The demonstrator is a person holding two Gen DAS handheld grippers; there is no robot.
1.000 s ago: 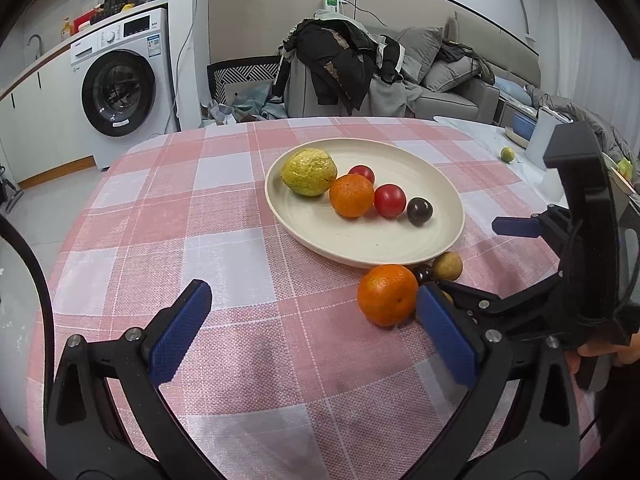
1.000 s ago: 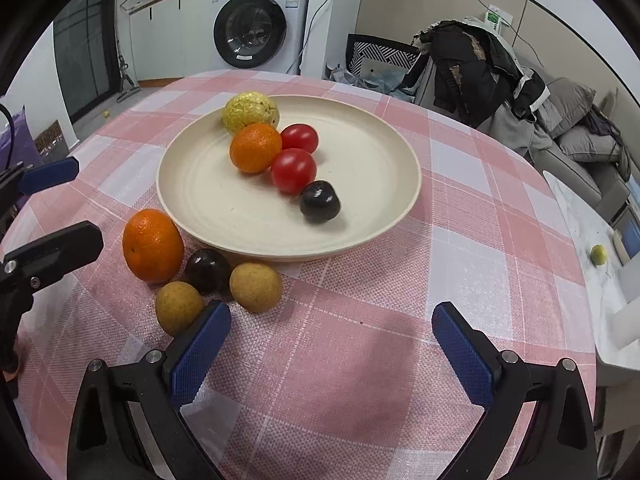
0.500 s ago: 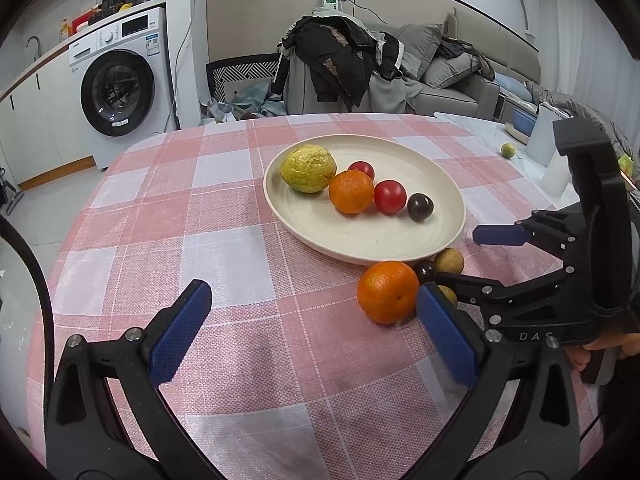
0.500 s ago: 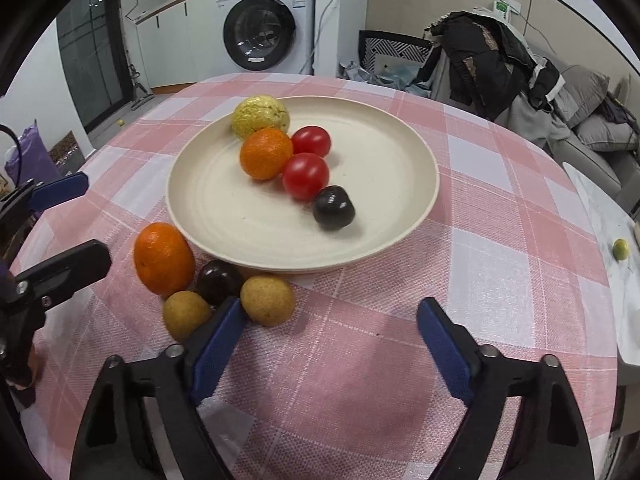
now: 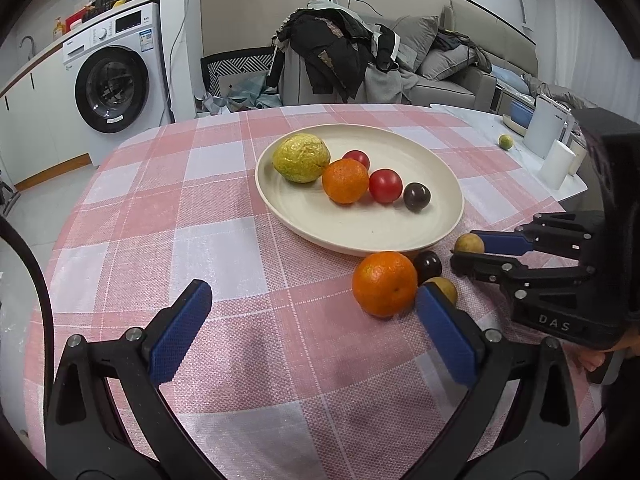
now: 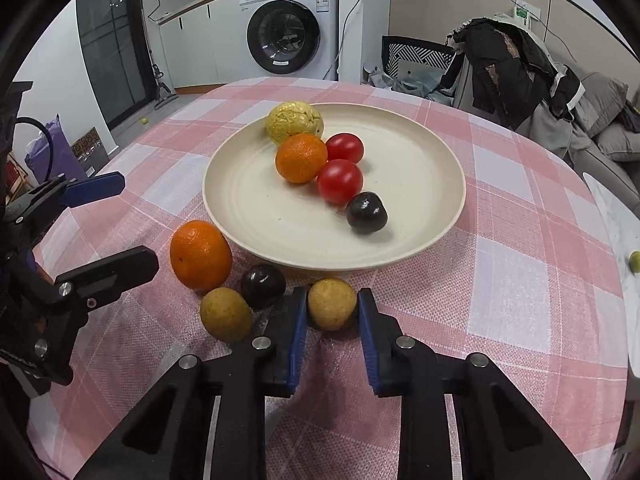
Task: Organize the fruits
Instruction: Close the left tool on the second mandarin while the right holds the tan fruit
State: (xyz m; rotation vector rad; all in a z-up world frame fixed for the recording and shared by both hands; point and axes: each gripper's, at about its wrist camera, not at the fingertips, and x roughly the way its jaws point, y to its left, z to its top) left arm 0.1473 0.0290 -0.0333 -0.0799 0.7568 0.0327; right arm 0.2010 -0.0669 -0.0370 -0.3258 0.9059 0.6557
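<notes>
Between blue pads (image 6: 297, 336), round russet fruit (image 6: 331, 303)

You are working at a round table (image 5: 224, 216) wearing a pink-and-white checked cloth. Behind it, a white front-loading washing machine (image 5: 116, 80) is sitting under a counter run beside white cabinets (image 6: 192, 44). A grey sofa (image 5: 452, 68) is carrying cushions, and a chair (image 5: 332, 64) is bearing heaped dark clothing. A dark glass door (image 6: 108, 56) is reflecting ceiling lights. Pale floor (image 5: 24, 220) is showing at the left.
</notes>
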